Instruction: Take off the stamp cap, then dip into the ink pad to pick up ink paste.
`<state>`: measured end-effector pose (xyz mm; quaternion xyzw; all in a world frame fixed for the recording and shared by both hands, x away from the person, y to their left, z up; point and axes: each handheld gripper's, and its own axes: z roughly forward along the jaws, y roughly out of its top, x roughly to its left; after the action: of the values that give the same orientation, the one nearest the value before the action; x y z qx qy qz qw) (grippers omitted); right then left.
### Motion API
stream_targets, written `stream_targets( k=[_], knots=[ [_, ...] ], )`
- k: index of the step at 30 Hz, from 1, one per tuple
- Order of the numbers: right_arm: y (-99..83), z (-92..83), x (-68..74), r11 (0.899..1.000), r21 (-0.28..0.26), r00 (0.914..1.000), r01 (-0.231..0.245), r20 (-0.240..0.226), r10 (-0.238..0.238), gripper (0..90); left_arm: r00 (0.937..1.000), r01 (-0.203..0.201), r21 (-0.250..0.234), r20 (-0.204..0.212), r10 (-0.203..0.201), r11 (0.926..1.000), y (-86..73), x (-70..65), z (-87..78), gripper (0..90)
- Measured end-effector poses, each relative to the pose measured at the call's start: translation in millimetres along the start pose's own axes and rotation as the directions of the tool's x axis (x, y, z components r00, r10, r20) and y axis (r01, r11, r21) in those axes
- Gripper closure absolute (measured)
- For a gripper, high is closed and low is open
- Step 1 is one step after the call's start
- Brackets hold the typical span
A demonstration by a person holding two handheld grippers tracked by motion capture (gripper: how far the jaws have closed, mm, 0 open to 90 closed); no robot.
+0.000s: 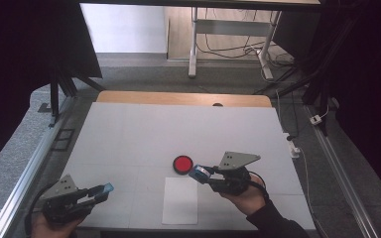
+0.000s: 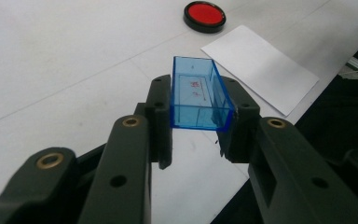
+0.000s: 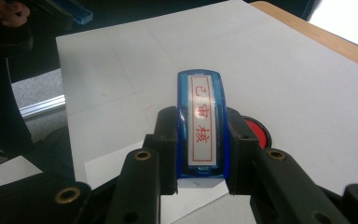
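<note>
Gripping a blue stamp (image 3: 200,126) between its two black jaws, the right gripper (image 1: 204,173) sits just beside the red ink pad (image 1: 182,164), on that pad's right as the high view has it; the stamp's white label with red characters faces the camera in the right gripper view, and the red ink pad (image 3: 256,130) peeks out just behind the right-hand jaw there; the jaws press on both long sides of the stamp. Well apart from the red ink pad, toward the near left corner of the white table (image 1: 129,139), the left gripper (image 1: 101,191) is closed on a clear blue stamp cap (image 2: 198,95), an open-topped rectangular shell held level between the jaws; in the left gripper view the red ink pad (image 2: 204,15) lies far ahead of the cap. A white sheet of paper (image 1: 180,200) lies flat on the table just in front of the red ink pad, on the person's side, between the two grippers; its far edge is near the pad, not touching it.
</note>
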<state>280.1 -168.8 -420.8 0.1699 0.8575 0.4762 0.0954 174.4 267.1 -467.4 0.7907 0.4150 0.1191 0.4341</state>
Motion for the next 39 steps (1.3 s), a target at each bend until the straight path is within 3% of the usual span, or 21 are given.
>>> stream_targets(
  k=[9,39],
  knots=[
    [-3.2,0.3,-3.6,1.0,0.009,0.9996,-0.008,0.026,0.008,70.8,0.9982,0.005,0.017,-0.06,-0.004,0.9998,-3.3,1.0,-1.7,67.8],
    [-2.0,16.6,-15.0,0.997,0.041,0.9953,-0.066,0.074,0.063,70.7,0.9994,0.009,0.035,-0.034,-0.008,0.9993,-3.9,2.6,4.6,67.8]
  ],
)
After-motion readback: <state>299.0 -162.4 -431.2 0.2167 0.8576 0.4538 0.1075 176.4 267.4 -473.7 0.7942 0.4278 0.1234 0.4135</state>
